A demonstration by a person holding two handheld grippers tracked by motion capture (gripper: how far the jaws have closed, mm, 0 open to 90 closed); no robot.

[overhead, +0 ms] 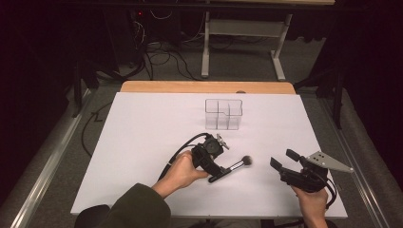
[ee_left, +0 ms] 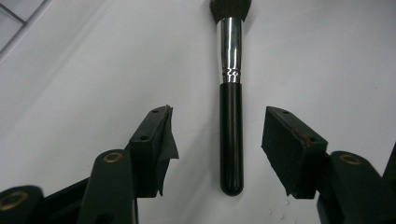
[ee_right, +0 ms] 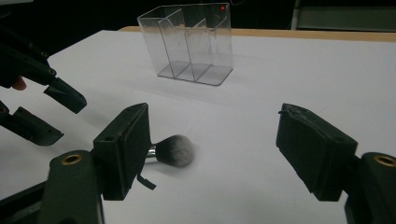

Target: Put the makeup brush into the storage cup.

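A makeup brush (overhead: 231,167) with a black handle, silver ferrule and dark bristles lies flat on the white table (overhead: 142,142). My left gripper (overhead: 216,174) is lowered over the handle end. In the left gripper view the handle (ee_left: 231,140) lies between the jaws with a gap on each side, so the left gripper (ee_left: 218,114) is open and not touching it. My right gripper (overhead: 281,158) hovers to the right of the brush, open with nothing in it. In the right gripper view the brush head (ee_right: 175,150) lies just past the right gripper (ee_right: 212,116), and the left gripper (ee_right: 55,113) shows at the far left.
A clear plastic organizer (overhead: 223,114) with several compartments stands upright behind the brush, toward the table's far edge; the right gripper view shows the organizer (ee_right: 191,44) too. A wooden strip (overhead: 204,87) borders the back of the table. Cables and a metal stand are on the floor beyond.
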